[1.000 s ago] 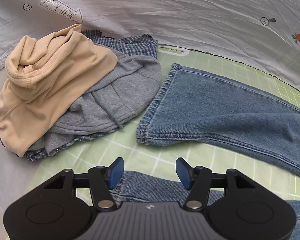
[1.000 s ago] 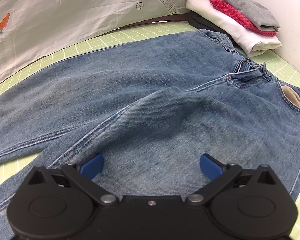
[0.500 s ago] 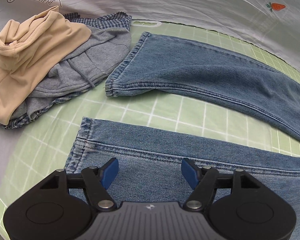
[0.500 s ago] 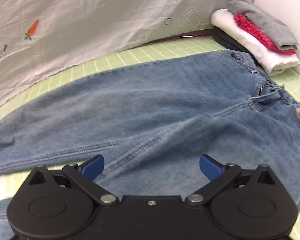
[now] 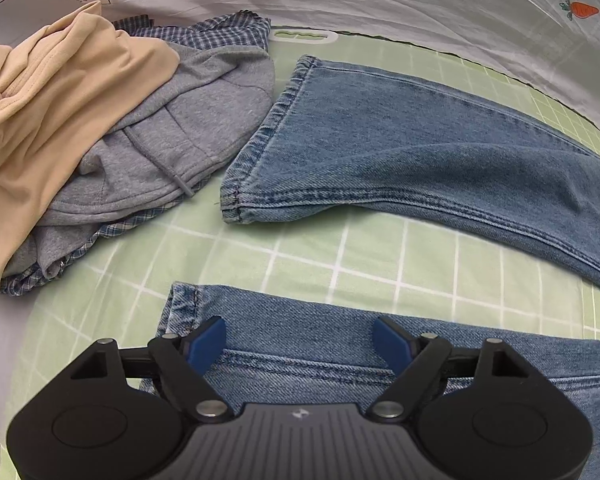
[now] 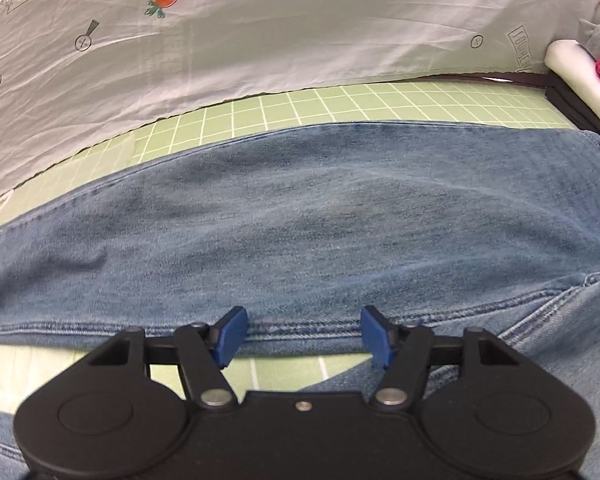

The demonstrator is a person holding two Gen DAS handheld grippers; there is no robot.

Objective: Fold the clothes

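Note:
Blue jeans (image 5: 440,148) lie spread flat on a green gridded mat (image 5: 308,252), legs apart. In the left wrist view my left gripper (image 5: 300,340) hovers just over the near leg (image 5: 300,320) by its hem; its jaws are opening and the blue pads do not press the denim. In the right wrist view my right gripper (image 6: 300,332) sits over the inner seam of the far leg (image 6: 300,224), near the gap between the legs. Its jaws are closing, with the seam edge between the pads but not pinched.
A heap of a beige top (image 5: 48,108), a grey hoodie (image 5: 188,120) and a checked shirt (image 5: 220,32) lies left of the hems. Folded clothes (image 6: 584,76) are stacked at the far right. A white printed sheet (image 6: 300,32) rises behind the mat.
My left gripper sank toward the near leg's hem and its jaws widened. My right gripper slid left from the seat of the jeans to the far leg's seam and its jaws narrowed.

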